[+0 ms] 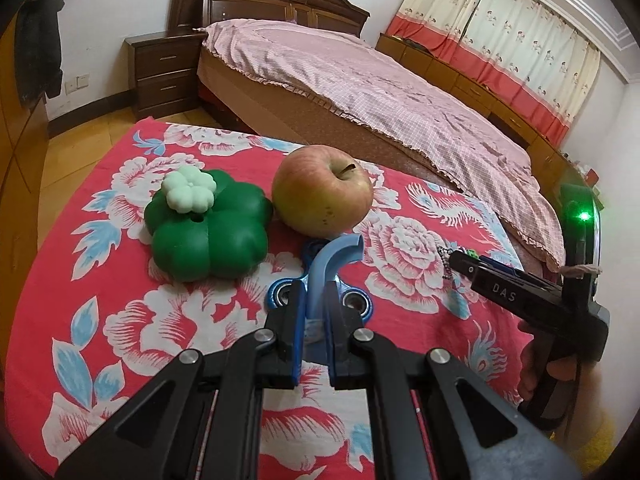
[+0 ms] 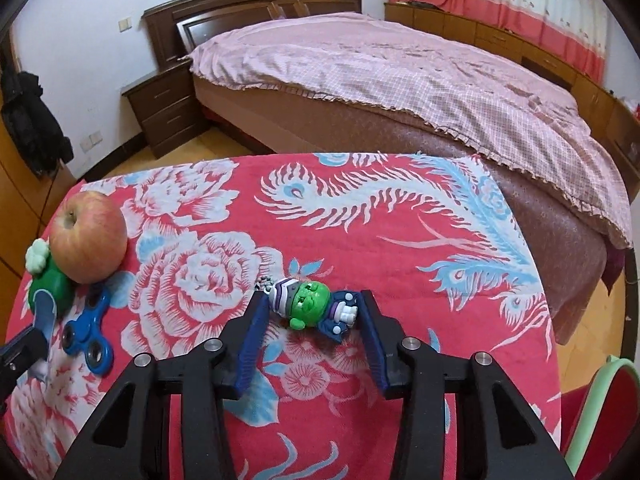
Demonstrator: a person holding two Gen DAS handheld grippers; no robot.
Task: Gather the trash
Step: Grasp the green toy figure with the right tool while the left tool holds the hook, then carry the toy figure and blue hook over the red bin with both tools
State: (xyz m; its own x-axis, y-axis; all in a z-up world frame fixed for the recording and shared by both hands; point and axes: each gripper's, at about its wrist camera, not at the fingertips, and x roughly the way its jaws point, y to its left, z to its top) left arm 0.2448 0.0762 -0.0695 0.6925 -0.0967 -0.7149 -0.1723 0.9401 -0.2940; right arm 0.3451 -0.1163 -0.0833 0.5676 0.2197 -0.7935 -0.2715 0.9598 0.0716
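Left wrist view: left gripper pinches a curved blue plastic piece; right gripper gapes around a glossy green-headed figurine.

**What we cannot see fully**

In the left wrist view, the blue three-lobed fidget spinner lies mostly behind the left hand-held gripper and the curved light-blue plastic piece it clamps; we see only two bearing lobes. The piece's lower end is hidden between the jaws. The green-headed toy figure keychain is almost wholly covered by the right hand-held gripper.

In the right wrist view, the dark green clover-shaped plastic box sits partly behind the red-yellow apple. We cannot read the figure's bead chain; it is too small.
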